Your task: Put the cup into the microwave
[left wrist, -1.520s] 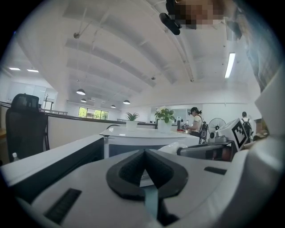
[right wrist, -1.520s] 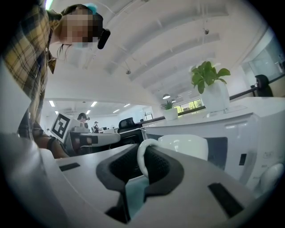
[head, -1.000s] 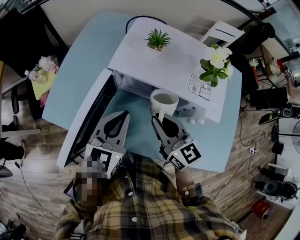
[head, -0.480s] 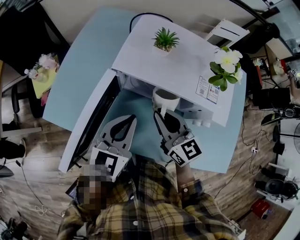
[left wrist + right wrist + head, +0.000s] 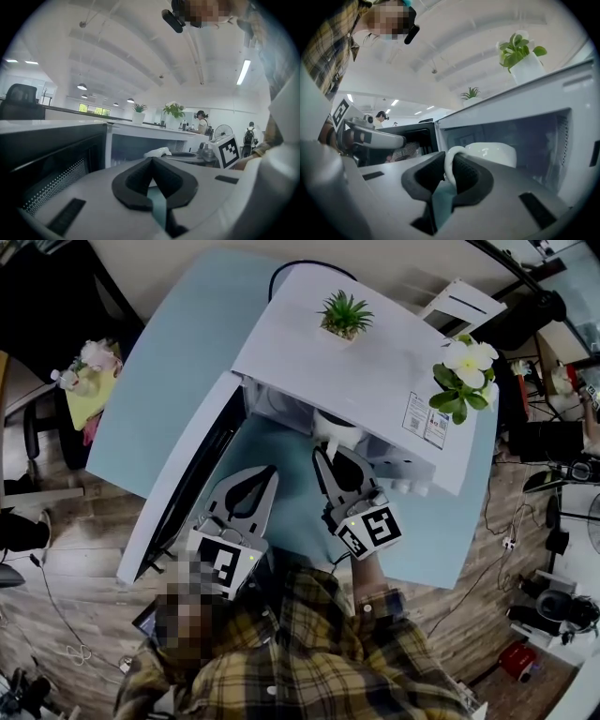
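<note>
Right hand-held gripper (image 5: 327, 452): jaws pinched nearly together on the looped handle of the white cup (image 5: 490, 153). Cup straight ahead of the tips, handle back toward the gripper, body at the mouth of the microwave (image 5: 366, 371) cavity, partly under its top in head view. Left hand-held gripper (image 5: 152, 161): closed, empty, beside the open door (image 5: 173, 493), farther from the cup. Likely next: straight in along the gripper's axis, then down onto the cavity floor.

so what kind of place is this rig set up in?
Probably an open-plan office or lab, not a home kitchen. The microwave sits on a desk-like table, an office chair stands behind it, and long strip lights run under a high ceiling.
</note>
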Action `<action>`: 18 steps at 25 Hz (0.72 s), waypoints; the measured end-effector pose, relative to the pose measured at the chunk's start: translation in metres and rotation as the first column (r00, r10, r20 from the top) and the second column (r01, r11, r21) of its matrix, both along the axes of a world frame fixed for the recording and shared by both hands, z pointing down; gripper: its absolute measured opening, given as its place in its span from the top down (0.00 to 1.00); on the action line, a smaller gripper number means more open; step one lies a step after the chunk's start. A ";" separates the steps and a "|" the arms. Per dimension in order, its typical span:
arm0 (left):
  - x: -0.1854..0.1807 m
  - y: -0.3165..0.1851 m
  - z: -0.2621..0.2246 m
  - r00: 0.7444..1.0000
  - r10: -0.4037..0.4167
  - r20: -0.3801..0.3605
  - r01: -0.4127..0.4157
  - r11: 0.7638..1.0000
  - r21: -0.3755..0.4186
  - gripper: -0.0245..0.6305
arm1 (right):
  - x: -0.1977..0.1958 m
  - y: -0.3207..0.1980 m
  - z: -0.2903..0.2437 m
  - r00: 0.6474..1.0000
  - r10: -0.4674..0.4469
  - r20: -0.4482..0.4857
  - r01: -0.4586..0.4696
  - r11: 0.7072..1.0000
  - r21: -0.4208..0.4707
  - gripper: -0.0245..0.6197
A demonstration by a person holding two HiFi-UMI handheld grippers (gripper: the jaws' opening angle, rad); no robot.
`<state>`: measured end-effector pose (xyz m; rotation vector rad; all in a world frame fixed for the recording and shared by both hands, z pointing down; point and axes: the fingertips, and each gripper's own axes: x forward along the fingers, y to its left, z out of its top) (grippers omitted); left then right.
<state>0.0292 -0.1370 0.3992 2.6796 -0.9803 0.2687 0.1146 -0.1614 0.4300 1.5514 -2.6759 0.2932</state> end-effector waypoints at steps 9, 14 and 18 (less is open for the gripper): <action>0.004 0.002 0.010 1.000 -0.010 -0.006 0.010 1.000 -0.008 0.98 | 0.005 -0.018 0.015 0.999 0.012 -0.048 -0.011 1.000 0.015 0.88; 0.005 0.004 0.014 1.000 -0.019 -0.010 0.019 1.000 -0.012 0.98 | 0.005 -0.029 0.018 0.997 0.012 -0.075 -0.009 0.999 0.037 0.88; 0.001 0.004 0.017 0.999 -0.032 -0.004 0.032 0.999 -0.021 0.98 | 0.001 -0.038 0.021 0.996 0.008 -0.084 -0.003 0.998 0.055 0.88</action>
